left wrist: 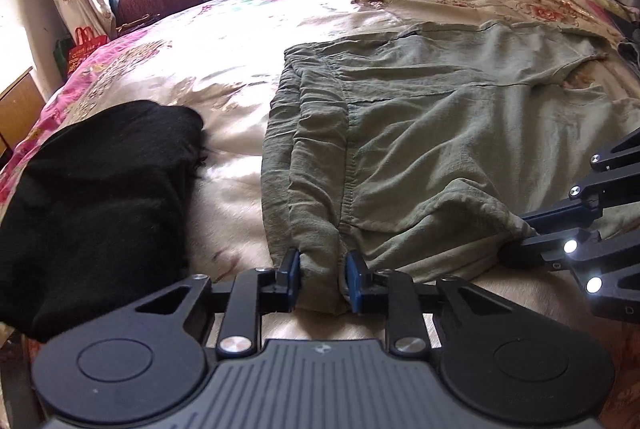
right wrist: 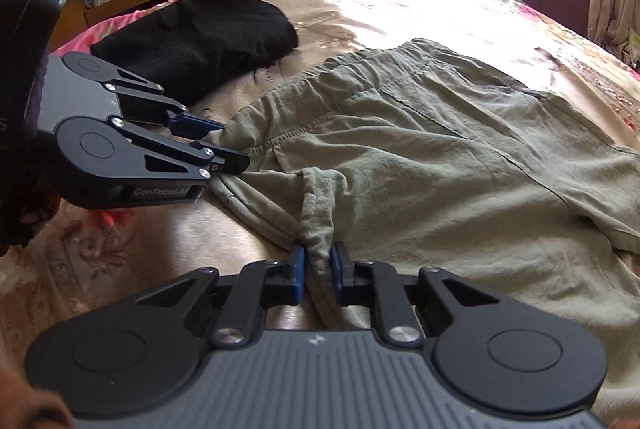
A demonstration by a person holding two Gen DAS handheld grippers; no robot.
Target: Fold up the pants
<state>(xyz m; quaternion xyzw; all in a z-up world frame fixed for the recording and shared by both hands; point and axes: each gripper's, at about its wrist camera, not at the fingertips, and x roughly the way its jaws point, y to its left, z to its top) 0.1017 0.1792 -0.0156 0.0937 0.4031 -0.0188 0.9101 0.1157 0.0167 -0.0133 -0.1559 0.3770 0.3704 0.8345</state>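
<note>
Both grippers are clenched on the near edge of the green pants [left wrist: 420, 133]: the left gripper [left wrist: 322, 269] by the waistband, the right gripper [right wrist: 318, 261] beside it. The pants lie spread on the bed [left wrist: 224, 41], right of a black garment [left wrist: 92, 189]. Folding looks barely begun.

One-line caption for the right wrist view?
Right gripper and left gripper each pinch the near edge of green pants on a floral bedspread.
</note>
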